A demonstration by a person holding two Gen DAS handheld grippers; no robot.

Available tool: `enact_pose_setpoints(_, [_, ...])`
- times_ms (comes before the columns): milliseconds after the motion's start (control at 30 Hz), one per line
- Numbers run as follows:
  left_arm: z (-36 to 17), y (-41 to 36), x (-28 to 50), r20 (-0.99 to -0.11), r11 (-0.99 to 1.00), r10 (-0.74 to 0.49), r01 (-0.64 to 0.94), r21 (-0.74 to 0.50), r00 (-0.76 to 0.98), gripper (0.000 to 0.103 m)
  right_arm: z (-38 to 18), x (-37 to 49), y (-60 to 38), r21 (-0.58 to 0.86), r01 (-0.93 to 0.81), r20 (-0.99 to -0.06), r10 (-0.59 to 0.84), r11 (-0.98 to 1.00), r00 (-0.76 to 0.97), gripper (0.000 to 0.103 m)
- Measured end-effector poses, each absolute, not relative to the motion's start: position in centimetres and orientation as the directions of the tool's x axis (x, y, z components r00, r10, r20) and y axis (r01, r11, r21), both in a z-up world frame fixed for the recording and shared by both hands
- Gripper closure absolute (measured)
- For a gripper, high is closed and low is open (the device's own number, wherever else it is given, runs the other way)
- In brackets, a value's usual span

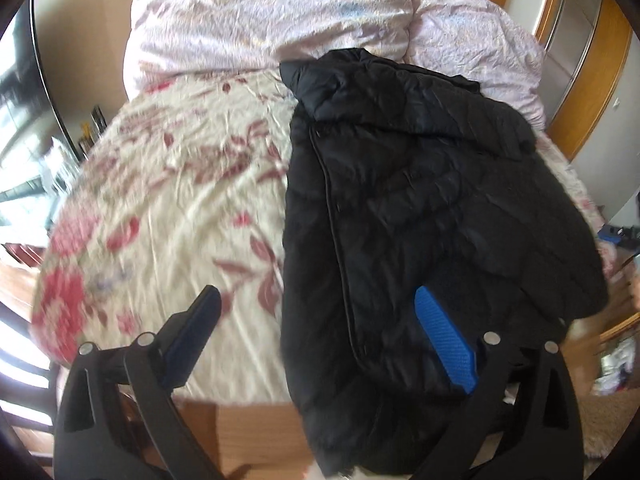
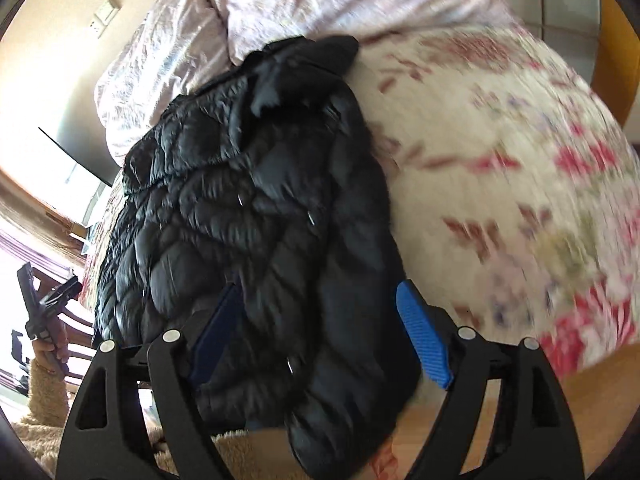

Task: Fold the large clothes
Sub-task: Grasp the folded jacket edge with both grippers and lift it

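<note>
A black quilted puffer jacket (image 1: 420, 200) lies lengthwise on the bed, collar toward the pillows and hem hanging over the foot edge. A zipper line runs down its left side in the left wrist view. My left gripper (image 1: 316, 296) hovers over the hem end, open, one finger above the sheet and the blue pad (image 1: 444, 340) above the jacket, touching nothing. In the right wrist view the same jacket (image 2: 256, 200) fills the middle. My right gripper (image 2: 320, 286) is open above its lower part, with nothing held.
The bed has a floral sheet (image 1: 168, 200) and pale pink pillows (image 1: 260, 20) at the head. A wooden bed frame (image 1: 256, 428) and wooden floor show below. A hand (image 2: 48, 350) holding a black tool is at the far left of the right wrist view, above a beige rug (image 2: 44, 408).
</note>
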State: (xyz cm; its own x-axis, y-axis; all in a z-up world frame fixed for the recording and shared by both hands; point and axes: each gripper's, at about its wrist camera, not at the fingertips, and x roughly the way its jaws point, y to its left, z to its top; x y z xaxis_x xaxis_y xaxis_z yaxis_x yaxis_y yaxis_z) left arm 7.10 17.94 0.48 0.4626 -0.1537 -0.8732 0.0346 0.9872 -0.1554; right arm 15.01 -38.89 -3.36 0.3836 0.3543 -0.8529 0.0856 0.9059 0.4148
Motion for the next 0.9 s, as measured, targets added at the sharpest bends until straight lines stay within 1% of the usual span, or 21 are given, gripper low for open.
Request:
enact_pose_setpoints(67, [0.1, 19.2, 5.4, -0.862, 0.969, -0.227, 0.016, -0.246, 0.453, 0.006, -4.0, 13.3, -39.9, 0.424, 0.114, -0.856, 0.355, 0.899, 0.376, 0.019])
enact_pose_setpoints(133, [-0.4, 20.2, 4.0, -0.853, 0.954, -0.266, -0.003, -0.299, 0.448, 0.006, -5.1, 11.6, -40.7, 0.451, 0.140, -0.852, 0.379, 0.881, 0.362, 0.019])
enact_pose_setpoints(233, [-1.1, 21.2, 2.0, -0.843, 0.939, -0.297, -0.022, -0.343, 0.447, 0.006, -7.0, 10.2, -41.5, 0.506, 0.172, -0.838, 0.434, 0.845, 0.331, 0.019])
enact_pose_setpoints(267, [-1.5, 21.5, 1.5, -0.844, 0.936, -0.302, -0.031, -0.352, 0.443, 0.006, -7.5, 10.1, -41.7, 0.527, 0.181, -0.829, 0.456, 0.830, 0.324, 0.018])
enact_pose_setpoints(400, [-3.0, 22.2, 0.7, -0.840, 0.916, -0.335, -0.062, -0.397, 0.426, 0.006, -9.5, 10.1, -41.9, 0.617, 0.205, -0.777, 0.547, 0.760, 0.312, 0.018])
enact_pose_setpoints(600, [-5.0, 21.6, 1.3, -0.820, 0.880, -0.402, -0.074, -0.468, 0.407, 0.006, -10.4, 10.6, -41.0, 0.716, 0.170, -0.693, 0.659, 0.678, 0.293, 0.019])
enact_pose_setpoints(633, [-5.2, 21.4, 1.6, -0.817, 0.875, -0.413, -0.074, -0.479, 0.402, 0.007, -10.5, 10.6, -40.8, 0.716, 0.163, -0.693, 0.662, 0.679, 0.287, 0.020])
enact_pose_setpoints(667, [-5.4, 21.2, 1.9, -0.817, 0.872, -0.418, -0.078, -0.484, 0.397, 0.008, -10.5, 10.7, -40.6, 0.711, 0.159, -0.698, 0.661, 0.685, 0.277, 0.023])
enact_pose_setpoints(700, [-5.6, 21.0, 2.2, -0.815, 0.867, -0.427, -0.079, -0.492, 0.392, 0.012, -10.6, 10.7, -40.4, 0.711, 0.158, -0.699, 0.663, 0.685, 0.268, 0.025])
enact_pose_setpoints(767, [-6.1, 20.7, 2.6, -0.811, 0.851, -0.454, -0.090, -0.517, 0.369, 0.014, -10.9, 10.8, -40.2, 0.720, 0.159, -0.691, 0.677, 0.675, 0.255, 0.037])
enact_pose_setpoints(833, [-6.4, 20.6, 2.7, -0.813, 0.845, -0.463, -0.100, -0.525, 0.352, 0.021, -11.0, 10.7, -40.2, 0.726, 0.154, -0.685, 0.685, 0.670, 0.249, 0.042])
enact_pose_setpoints(867, [-6.6, 20.6, 2.7, -0.813, 0.839, -0.473, -0.107, -0.533, 0.339, 0.031, -10.9, 10.6, -40.1, 0.729, 0.149, -0.682, 0.689, 0.668, 0.245, 0.047])
enact_pose_setpoints(900, [-6.8, 20.6, 2.7, -0.800, 0.820, -0.501, -0.114, -0.561, 0.331, 0.043, -10.8, 10.6, -40.0, 0.733, 0.142, -0.678, 0.695, 0.666, 0.239, 0.051])
